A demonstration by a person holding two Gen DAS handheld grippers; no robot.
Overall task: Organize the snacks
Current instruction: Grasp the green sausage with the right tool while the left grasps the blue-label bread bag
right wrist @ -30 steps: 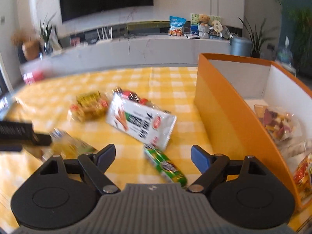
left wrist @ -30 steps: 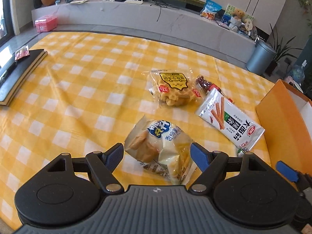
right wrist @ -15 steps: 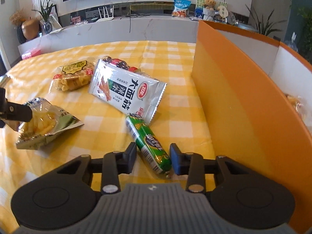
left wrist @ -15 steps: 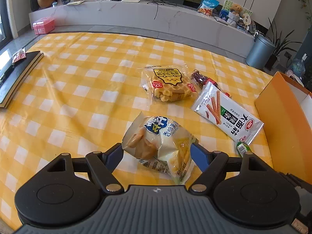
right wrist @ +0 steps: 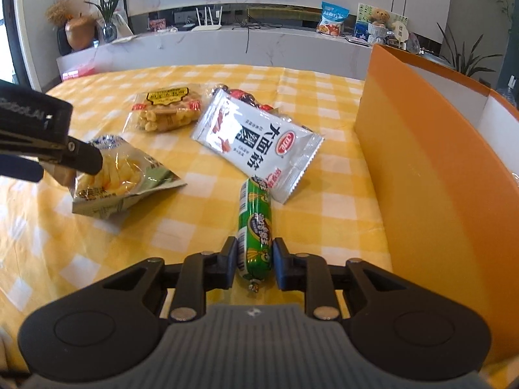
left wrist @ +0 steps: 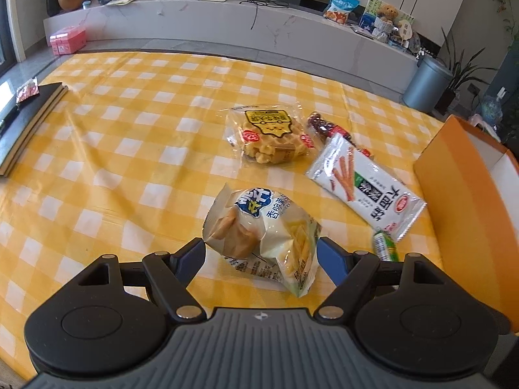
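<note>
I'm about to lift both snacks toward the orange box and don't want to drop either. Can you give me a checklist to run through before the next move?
1. Right gripper closed on the green sausage: ok, both pads touch its sides.
2. Grip position on the sausage: not ok, it is held near the tail end, so the long front may droop.
3. Left gripper closed on the chip bag: not ok, jaws straddle it with gaps showing.
4. Sausage free of the white snack packet: cannot tell, its far tip lies against the packet's corner.
5. Orange box within the right side's path: ok, its wall stands just right of the sausage.
</note>
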